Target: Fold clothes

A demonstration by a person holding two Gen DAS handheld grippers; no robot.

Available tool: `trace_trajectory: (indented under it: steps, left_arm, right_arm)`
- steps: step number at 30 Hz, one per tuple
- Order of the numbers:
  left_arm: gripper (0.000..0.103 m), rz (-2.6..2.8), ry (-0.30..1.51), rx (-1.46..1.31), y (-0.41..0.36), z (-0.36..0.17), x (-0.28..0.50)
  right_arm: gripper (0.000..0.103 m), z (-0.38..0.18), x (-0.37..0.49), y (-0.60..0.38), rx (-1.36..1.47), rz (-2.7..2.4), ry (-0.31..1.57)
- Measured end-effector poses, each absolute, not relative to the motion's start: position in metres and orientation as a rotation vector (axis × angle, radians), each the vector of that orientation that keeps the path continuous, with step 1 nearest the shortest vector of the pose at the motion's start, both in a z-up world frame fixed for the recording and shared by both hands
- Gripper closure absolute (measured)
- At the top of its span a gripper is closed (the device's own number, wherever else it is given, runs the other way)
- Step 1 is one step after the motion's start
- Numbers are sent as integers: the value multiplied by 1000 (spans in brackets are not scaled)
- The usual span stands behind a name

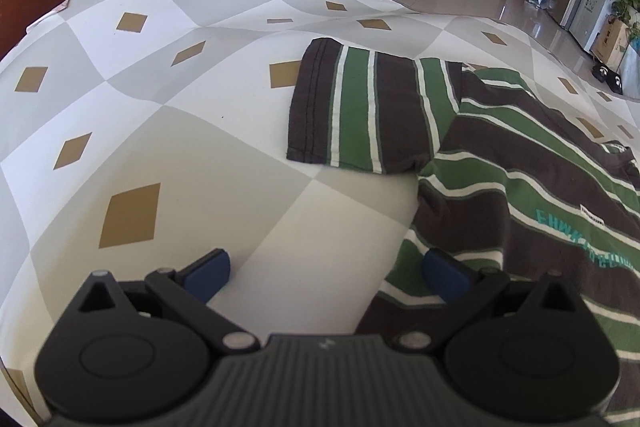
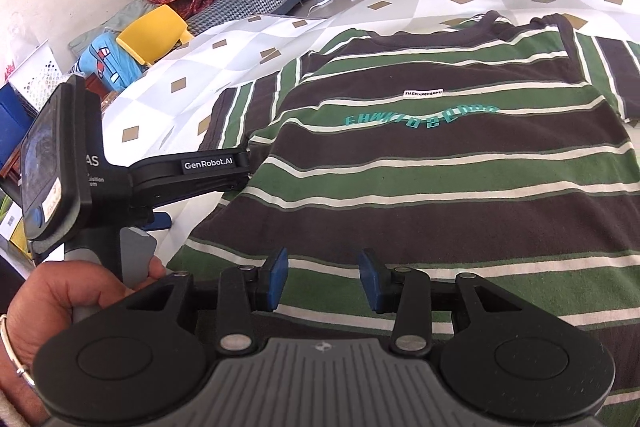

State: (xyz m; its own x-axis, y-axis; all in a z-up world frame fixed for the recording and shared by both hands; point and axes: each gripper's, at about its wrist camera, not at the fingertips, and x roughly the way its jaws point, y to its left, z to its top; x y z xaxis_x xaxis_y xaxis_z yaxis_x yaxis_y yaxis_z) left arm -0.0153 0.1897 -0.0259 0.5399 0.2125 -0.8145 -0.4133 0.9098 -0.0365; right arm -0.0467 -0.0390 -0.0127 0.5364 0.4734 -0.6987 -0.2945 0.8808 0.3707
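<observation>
Both black handheld grippers with blue pads hang empty over one striped T-shirt: the left gripper (image 1: 326,277) has its jaws spread wide, straddling the shirt's bottom-left hem with one pad over bare cloth cover and the other over fabric, while the right gripper (image 2: 323,279) stands about half open above the lower hem, nothing pinched between its pads.

That brown, green and white striped cotton T-shirt (image 2: 440,163) lies flat, front up, on the grey-and-white checked tablecloth with tan diamonds (image 1: 160,99). Its collar points away from the person, and the teal lettering reads upside down from this side.

By my reading, folding has hardly begun (perhaps not at all): the body is smoothed out, the short sleeve (image 1: 360,107) on the left-hand side sticks straight out, and no fold line shows anywhere. Sleeves and body are all left to do.

Count: one shirt, two grippers, one hand (image 2: 60,303) visible, wearing a thin bangle.
</observation>
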Motion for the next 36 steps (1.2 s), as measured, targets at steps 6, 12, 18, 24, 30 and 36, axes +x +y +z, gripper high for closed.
trace_trajectory:
  steps: [6,12,18,24,30,36]
  left_arm:
    - [0,378,924,-183,185,-29,-8]
    - [0,399,913,-182,191,-30,0]
    - [0,445,897,-195,202,-31,8]
    - [0,469,892,-199,211,-32,18]
    - [0,485,886,-202,215,-33,25]
    - [0,495,883,-206,216,-34,33]
  right_arm:
    - [64,-14,-45,-42,235,432,894]
    - [64,-16,-43,-45,252,408,899]
    - [64,-16,-43,-48,250,382,890]
    - [63,-17,-44,-48,240,383,883]
    - [63,-18,-46,-47,231,393,874]
    - [63,-15,-51,-46,177,383,860]
